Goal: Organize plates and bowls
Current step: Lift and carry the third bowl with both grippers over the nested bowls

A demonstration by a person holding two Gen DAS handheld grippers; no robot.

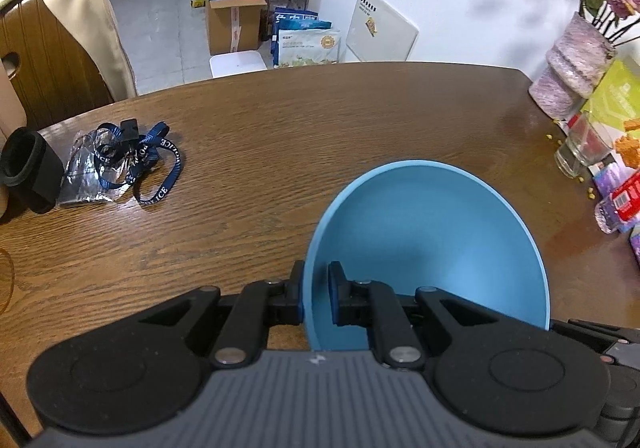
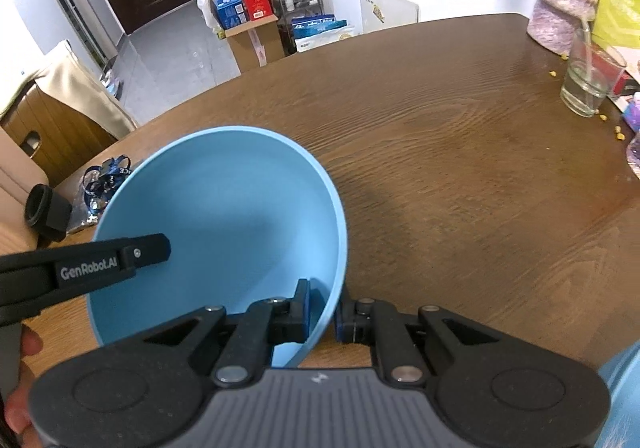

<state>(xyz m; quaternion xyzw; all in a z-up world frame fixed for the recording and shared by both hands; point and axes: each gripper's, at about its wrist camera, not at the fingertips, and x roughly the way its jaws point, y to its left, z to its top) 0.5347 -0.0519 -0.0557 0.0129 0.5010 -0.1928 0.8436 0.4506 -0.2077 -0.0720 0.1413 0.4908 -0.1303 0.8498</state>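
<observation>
left tool (image 1: pixel 316 290): clamped tight on the blue bowl (image 1: pixel 428 244), one pad outside the wall, one inside, at the rim nearest me.
right tool (image 2: pixel 322 310): also pinched shut on the same blue bowl (image 2: pixel 224 216), on the opposite side of the rim; inner pad inside, outer pad outside.
bowl position: directly ahead of both tools, tilted, mouth facing up toward the cameras. Looks lifted off the worktop (image 1: pixel 280 152), can't confirm the gap under it.
step in hand: I read this as a two-tool carry of the bowl toward wherever the stack goes. No plates or other bowls clearly seen, only a blue edge at the right tool's lower right (image 2: pixel 624 392), can't tell what.
doing it well: I'd keep both tools level with each other and keep their spacing fixed so the rim doesn't twist or pop out.
clearances: lanyard (image 1: pixel 140 160) and black pouch (image 1: pixel 30 168) far left of left tool; glass (image 2: pixel 588 84) and vase (image 2: pixel 560 4) far right ahead of right tool. I'd steer down the bare middle.
risk: thin rim grip, smooth plastic, likely to slip if I jerk.
</observation>
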